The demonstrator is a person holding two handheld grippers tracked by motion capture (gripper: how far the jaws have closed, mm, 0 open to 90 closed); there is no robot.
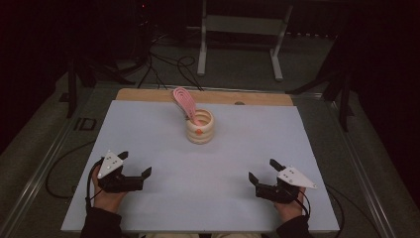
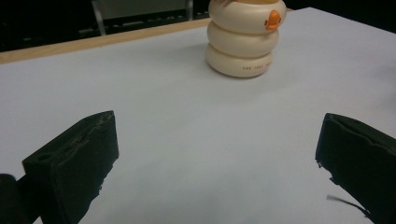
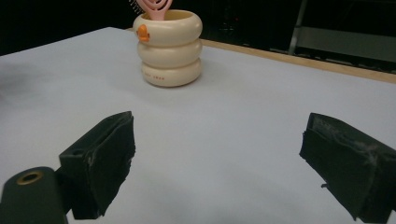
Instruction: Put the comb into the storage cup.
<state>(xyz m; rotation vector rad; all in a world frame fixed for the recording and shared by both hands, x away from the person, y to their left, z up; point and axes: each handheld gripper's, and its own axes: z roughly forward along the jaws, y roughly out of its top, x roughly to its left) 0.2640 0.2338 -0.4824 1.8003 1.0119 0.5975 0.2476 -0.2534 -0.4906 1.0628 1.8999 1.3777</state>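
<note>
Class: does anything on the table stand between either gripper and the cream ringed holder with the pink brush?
Nothing visible: only bare white tabletop separates the left gripper, the right gripper and the cream ringed holder with its pink brush.

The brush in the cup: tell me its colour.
Pink; the brush shows best in the high view, leaning out of the cream cup.

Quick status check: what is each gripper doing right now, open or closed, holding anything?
Left gripper: open, holding nothing, short of the cream holder.
Right gripper: open, holding nothing.
</note>
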